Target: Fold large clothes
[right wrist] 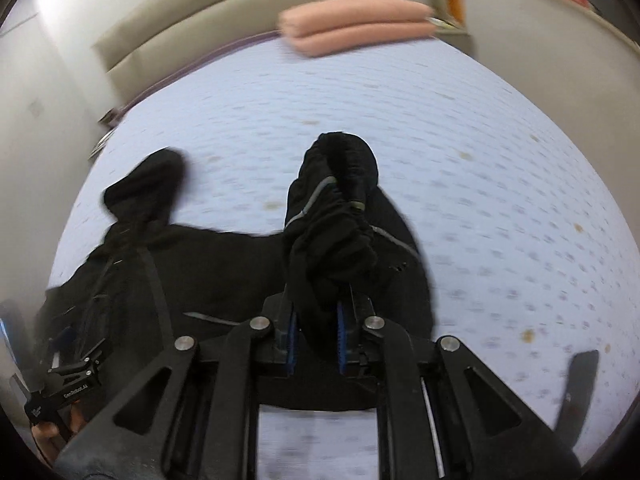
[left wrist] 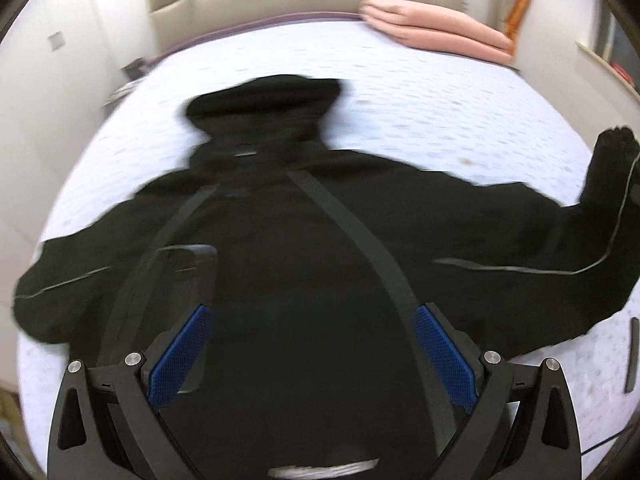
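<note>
One bed, one black hooded jacket spread across it, soft and floppy, bulky enough to sag, so best taken at cuffs and hem. One pink folded blanket sits far off. Left gripper gapes, nothing pinched; right gripper clamps a bunched sleeve.

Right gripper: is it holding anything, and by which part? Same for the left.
The right gripper is shut on the black jacket, gripping a bunched sleeve near its cuff. The left gripper stands open above the jacket's body, holding nothing.
</note>
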`<action>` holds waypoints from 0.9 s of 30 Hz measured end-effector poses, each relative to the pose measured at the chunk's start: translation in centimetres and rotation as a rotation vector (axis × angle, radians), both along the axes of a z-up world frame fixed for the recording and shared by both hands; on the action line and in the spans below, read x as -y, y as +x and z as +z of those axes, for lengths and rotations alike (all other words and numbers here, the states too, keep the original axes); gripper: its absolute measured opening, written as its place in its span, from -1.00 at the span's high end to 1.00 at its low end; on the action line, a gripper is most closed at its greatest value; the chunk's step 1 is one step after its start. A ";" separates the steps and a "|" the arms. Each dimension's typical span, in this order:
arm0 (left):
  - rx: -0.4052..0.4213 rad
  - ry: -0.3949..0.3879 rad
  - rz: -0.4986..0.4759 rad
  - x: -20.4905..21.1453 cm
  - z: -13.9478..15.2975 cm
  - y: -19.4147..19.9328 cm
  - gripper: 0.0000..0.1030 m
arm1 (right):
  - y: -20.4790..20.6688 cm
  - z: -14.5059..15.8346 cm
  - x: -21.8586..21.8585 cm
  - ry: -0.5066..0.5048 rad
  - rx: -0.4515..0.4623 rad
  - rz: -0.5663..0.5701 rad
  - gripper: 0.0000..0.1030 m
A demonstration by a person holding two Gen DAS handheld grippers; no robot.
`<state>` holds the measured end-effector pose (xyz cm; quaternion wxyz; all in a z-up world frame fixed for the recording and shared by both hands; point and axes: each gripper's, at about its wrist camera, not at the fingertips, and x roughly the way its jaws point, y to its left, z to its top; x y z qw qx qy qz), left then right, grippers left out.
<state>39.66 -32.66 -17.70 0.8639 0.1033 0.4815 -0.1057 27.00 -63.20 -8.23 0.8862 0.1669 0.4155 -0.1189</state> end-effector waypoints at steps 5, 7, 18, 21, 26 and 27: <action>0.017 0.074 0.110 -11.6 1.3 1.5 -0.98 | 4.5 1.1 -11.4 -0.041 0.017 0.140 0.76; 0.018 0.081 0.155 -15.3 1.5 2.0 -0.98 | 6.2 0.8 -14.9 -0.037 0.013 0.187 0.76; -0.019 0.059 0.364 -30.3 0.3 3.5 -0.98 | 14.2 -3.5 -37.0 -0.063 -0.068 0.501 0.77; -0.033 0.055 0.393 -32.5 -0.4 3.6 -0.98 | 16.0 -6.0 -42.5 -0.057 -0.124 0.565 0.77; -0.055 0.060 0.424 -35.2 -1.8 3.8 -0.98 | 18.3 -11.3 -49.1 -0.087 -0.214 0.638 0.67; -0.061 0.061 0.428 -35.5 -2.1 3.7 -0.98 | 18.4 -11.9 -49.6 -0.099 -0.232 0.636 0.64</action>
